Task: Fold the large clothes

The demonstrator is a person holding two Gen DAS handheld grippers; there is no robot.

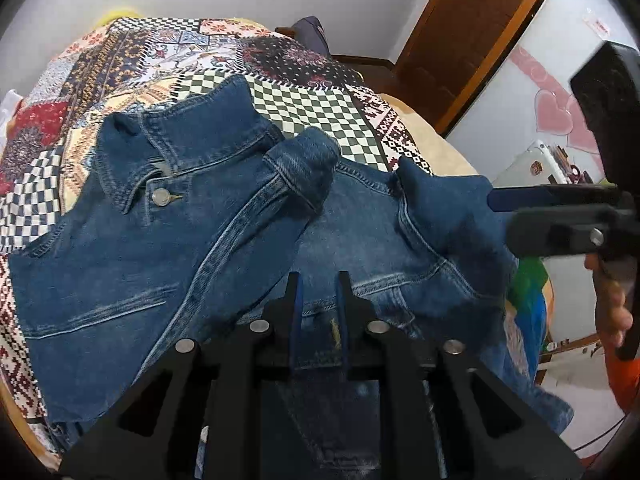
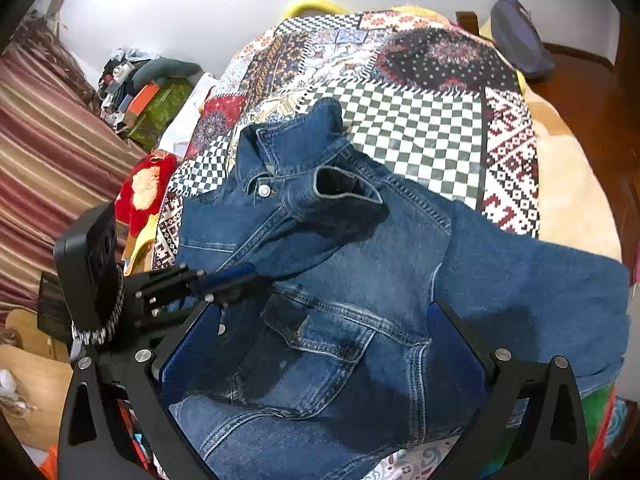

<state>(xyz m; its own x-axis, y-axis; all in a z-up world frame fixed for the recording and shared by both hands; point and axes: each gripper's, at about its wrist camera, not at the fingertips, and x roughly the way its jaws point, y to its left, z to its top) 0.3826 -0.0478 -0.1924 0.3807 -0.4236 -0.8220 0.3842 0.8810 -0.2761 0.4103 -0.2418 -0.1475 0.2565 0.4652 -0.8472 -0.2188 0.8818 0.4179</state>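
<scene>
A denim jacket (image 2: 340,280) is lying across the patchwork bedspread (image 2: 420,120) on the bed, filling mid-frame. The left hand-held gripper (image 1: 318,280) is hovering with fingers narrowly apart, gripping nothing. The right hand-held gripper (image 2: 324,320) is standing wide apart over the denim.
</scene>
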